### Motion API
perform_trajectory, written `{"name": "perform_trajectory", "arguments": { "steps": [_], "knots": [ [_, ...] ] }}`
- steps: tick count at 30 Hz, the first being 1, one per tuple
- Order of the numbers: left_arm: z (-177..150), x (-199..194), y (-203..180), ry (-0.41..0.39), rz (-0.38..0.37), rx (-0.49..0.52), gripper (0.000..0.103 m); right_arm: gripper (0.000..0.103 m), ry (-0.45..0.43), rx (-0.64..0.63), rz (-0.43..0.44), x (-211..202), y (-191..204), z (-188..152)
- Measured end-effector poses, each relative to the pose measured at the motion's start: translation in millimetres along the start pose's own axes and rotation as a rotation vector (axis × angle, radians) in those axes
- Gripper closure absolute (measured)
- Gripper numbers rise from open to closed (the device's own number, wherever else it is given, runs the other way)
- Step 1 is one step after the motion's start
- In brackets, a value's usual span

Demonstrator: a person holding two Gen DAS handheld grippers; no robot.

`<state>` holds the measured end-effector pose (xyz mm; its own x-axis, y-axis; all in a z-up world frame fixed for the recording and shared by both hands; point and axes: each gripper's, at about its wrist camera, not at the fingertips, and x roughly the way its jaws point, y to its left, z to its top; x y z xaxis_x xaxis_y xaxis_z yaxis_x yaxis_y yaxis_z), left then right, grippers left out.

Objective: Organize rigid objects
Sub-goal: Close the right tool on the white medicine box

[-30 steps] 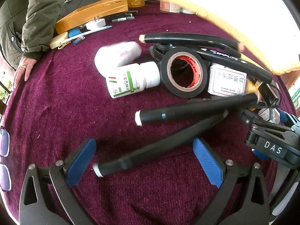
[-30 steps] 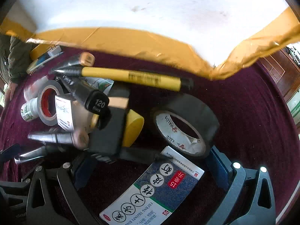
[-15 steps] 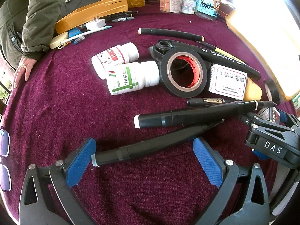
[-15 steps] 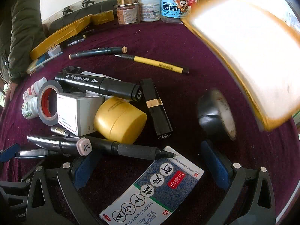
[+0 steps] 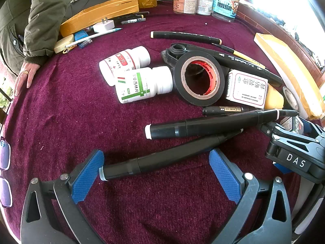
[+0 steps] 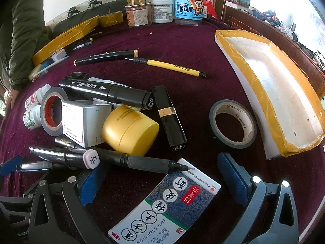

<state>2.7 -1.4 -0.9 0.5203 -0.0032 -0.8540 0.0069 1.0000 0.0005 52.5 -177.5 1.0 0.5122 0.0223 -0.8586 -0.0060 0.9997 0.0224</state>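
A heap of items lies on the maroon cloth: two white pill bottles (image 5: pixel 140 82), a black tape roll with a red core (image 5: pixel 200 80), a white box (image 5: pixel 246 88), a yellow jar (image 6: pixel 130 129), a black lipstick (image 6: pixel 169 114), black markers and a yellow pen (image 6: pixel 170 66). My left gripper (image 5: pixel 156 173) is open, with a black marker (image 5: pixel 162 159) lying between its pads. My right gripper (image 6: pixel 160 180) is open over a blue medicine box (image 6: pixel 164 209). A grey tape roll (image 6: pixel 232 124) lies flat beside a white tray with yellow taped edges (image 6: pixel 284 93).
Jars and a blue-labelled bottle (image 6: pixel 189 4) stand at the far edge. A second yellow-taped tray (image 5: pixel 99 15), a white plug and pens lie at the far left. A person in a green jacket rests a hand (image 5: pixel 25 77) on the table's left edge.
The yellow-taped tray, which hung over the heap a second ago, now rests on the cloth at the right. The grey tape roll has tumbled and lies flat. Both grippers have stayed put.
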Motion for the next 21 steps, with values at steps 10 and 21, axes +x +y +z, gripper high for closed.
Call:
{"name": "perform_trajectory", "arguments": {
  "steps": [10,21],
  "knots": [
    [0.1,-0.7,1.2,-0.004,-0.002,-0.001,0.0,0.001,0.001,-0.001,-0.001,-0.4,0.2,0.3],
    [0.1,-0.7,1.5,0.002,-0.002,0.0,0.0,0.001,0.004,-0.048,0.029,0.3,5.3,6.3]
  ]
}}
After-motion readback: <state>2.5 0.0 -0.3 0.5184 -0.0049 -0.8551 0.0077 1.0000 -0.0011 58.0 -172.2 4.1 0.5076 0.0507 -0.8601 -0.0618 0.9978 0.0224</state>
